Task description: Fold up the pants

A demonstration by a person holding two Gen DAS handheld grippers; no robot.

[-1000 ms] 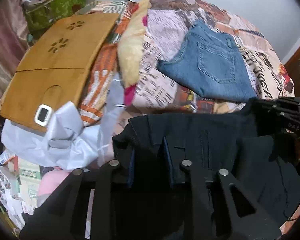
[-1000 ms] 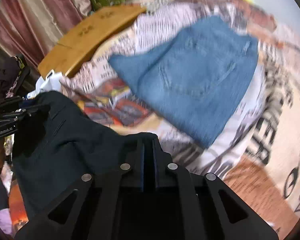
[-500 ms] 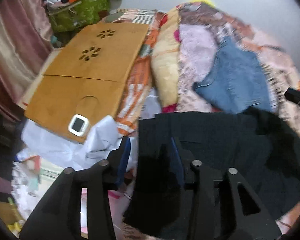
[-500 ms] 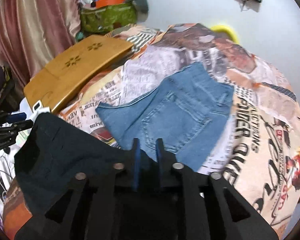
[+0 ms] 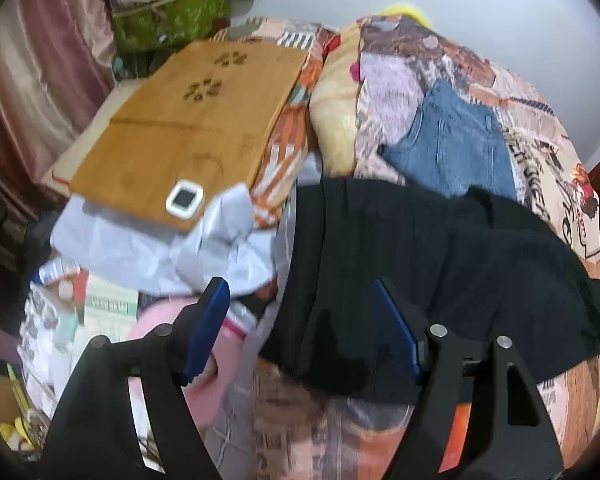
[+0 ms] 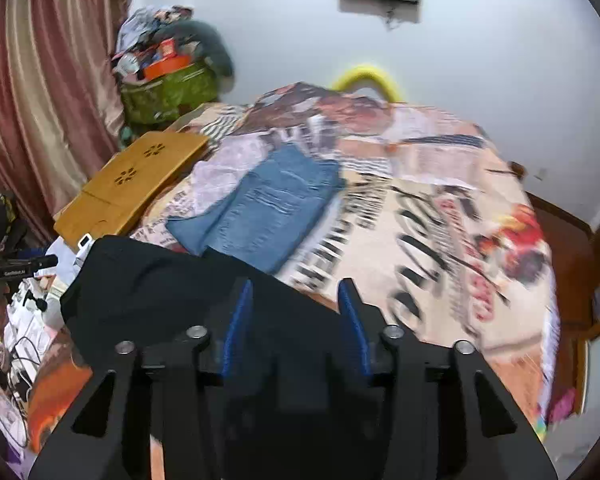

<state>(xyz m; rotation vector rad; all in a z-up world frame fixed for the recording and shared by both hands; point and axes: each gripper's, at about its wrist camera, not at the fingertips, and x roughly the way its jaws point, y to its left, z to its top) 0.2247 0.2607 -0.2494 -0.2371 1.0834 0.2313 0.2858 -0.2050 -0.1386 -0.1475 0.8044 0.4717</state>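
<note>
Black pants [image 5: 440, 276] lie folded on the near edge of the printed bedspread [image 5: 548, 148]. They also show in the right wrist view [image 6: 172, 292]. My left gripper [image 5: 300, 292] is open above the pants' left end and holds nothing. My right gripper [image 6: 296, 296] is open above the pants' right end, also empty. Folded blue jeans [image 5: 456, 144] lie farther back on the bed, and show in the right wrist view [image 6: 268, 212]. The left gripper's body shows at the left edge of the right wrist view [image 6: 16, 268].
A wooden lap desk [image 5: 192, 128] with a small white device [image 5: 184, 200] lies left of the bed. Pale grey cloth [image 5: 156, 248] and floor clutter [image 5: 68, 320] sit below it. A green bag [image 6: 164, 88] and curtain [image 6: 40, 92] stand at the back left.
Both grippers have opened and let go of the black pants, which now lie on the bed. Both grippers have pulled back and up.
</note>
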